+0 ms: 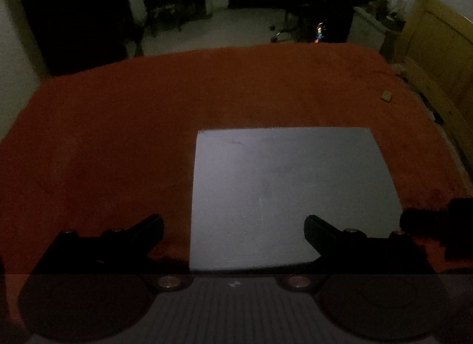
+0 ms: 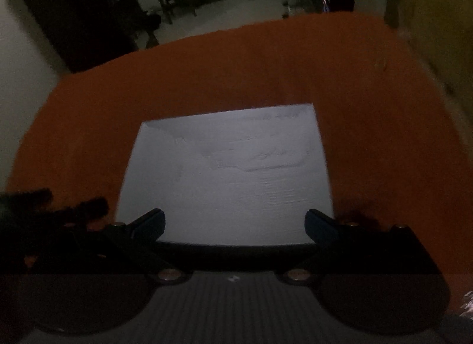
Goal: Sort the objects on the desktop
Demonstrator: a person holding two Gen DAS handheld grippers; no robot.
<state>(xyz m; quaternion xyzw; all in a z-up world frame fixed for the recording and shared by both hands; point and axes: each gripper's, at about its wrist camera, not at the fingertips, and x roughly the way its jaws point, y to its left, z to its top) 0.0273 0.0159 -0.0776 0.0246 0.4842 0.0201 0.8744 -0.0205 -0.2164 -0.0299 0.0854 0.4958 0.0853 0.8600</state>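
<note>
Grey sheet (image 1: 292, 196): flat rectangular board or paper, lying on the orange cloth (image 1: 118, 137) that covers the table. Dim light; faint marks on its surface, unreadable. In the left wrist view it sits right of centre, near edge just ahead of the left gripper (image 1: 233, 225). Left fingers (image 1: 150, 227) spread wide, nothing between them; one fingertip over the cloth, the other over the sheet's near right corner. Right gripper (image 2: 235, 221) centred over the sheet's near edge, fingers (image 2: 153, 221) spread wide, empty. Small tan object (image 1: 385, 96) on the cloth far right, well apart from the sheet. Contact with the sheet: cannot tell.
</note>
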